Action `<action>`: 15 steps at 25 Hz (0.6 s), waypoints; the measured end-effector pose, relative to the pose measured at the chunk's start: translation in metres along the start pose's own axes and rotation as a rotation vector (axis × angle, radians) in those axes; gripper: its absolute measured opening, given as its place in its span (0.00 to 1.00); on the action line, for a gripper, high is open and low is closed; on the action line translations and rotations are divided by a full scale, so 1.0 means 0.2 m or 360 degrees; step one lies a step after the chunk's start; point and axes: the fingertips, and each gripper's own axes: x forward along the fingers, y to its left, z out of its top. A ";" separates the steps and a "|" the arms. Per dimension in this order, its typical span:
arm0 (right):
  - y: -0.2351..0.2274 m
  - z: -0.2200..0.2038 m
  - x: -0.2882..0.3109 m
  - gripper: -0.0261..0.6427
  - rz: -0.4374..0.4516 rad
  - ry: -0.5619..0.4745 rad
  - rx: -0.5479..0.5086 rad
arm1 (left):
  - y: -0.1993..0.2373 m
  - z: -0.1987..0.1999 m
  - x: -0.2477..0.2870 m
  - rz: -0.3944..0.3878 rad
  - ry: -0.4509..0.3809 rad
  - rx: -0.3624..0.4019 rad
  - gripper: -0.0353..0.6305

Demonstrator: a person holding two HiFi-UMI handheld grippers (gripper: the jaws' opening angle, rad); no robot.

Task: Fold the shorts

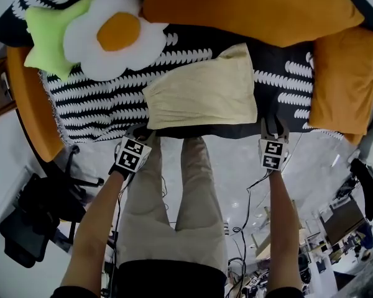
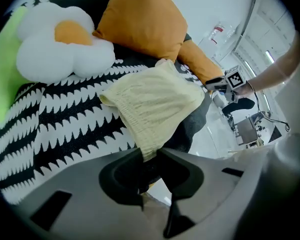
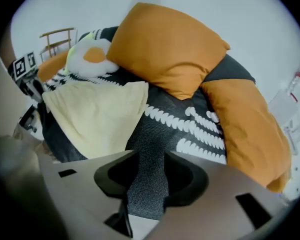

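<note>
Left gripper point(image 2: 150, 153): jaws nearly together, pinching the near left corner of the shorts point(image 1: 202, 95), with pale yellow cloth running up out of the pinch. The shorts lie flat on the blanket point(image 1: 93, 104), in the middle of it, near its front edge, well clear of the egg cushion point(image 1: 115, 33) at far left. Their outline is compact and roughly square, so I judge one fold is already in and another is being set up. Right gripper point(image 3: 150, 156): jaws apart, and what lies between them is dark blanket cloth, not the shorts. Whether the pads brush that cloth I can't tell. It hangs at the blanket's front edge, off to the right of the shorts' near right corner. Step in hand, as I read it: taking hold of the near edge at both corners, with only the left side done. Next move: bring the right gripper left to the free corner, close on shorts only and leave the blanket, then lift both corners evenly and carry them over.
</note>
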 end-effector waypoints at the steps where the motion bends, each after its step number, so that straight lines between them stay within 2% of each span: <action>1: -0.02 -0.02 -0.02 0.29 -0.0020 -0.0011 0.0120 | 0.00 0.00 0.00 0.0001 0.0002 -0.0002 0.19; 2: -0.03 -0.05 -0.03 0.27 0.0007 -0.0012 0.0300 | 0.00 0.00 0.00 0.0002 0.0005 -0.0003 0.19; 3: 0.01 -0.08 -0.02 0.23 0.0097 0.0000 0.0531 | 0.00 -0.01 0.00 0.0004 0.0008 -0.0002 0.19; 4: 0.08 -0.11 -0.01 0.26 0.0230 0.0022 0.0779 | 0.00 -0.02 0.01 0.0007 0.0012 0.0002 0.19; 6: 0.22 -0.16 0.01 0.46 0.0426 0.0063 0.1161 | 0.00 -0.03 0.01 0.0017 0.0028 0.0020 0.20; 7: 0.26 -0.17 0.00 0.48 0.0438 0.0068 0.1248 | 0.00 -0.04 0.01 0.0022 0.0050 0.0035 0.21; 10: 0.33 -0.21 -0.05 0.45 0.0330 0.0054 0.1307 | 0.02 -0.09 -0.03 0.0015 0.0158 0.0103 0.32; 13: 0.49 -0.22 -0.13 0.45 0.0304 0.0035 0.1460 | 0.10 -0.06 -0.15 0.0028 0.0211 0.0193 0.33; 15: 0.66 -0.20 -0.16 0.45 0.0335 0.0019 0.1601 | 0.17 0.04 -0.22 0.0035 0.0195 0.0297 0.33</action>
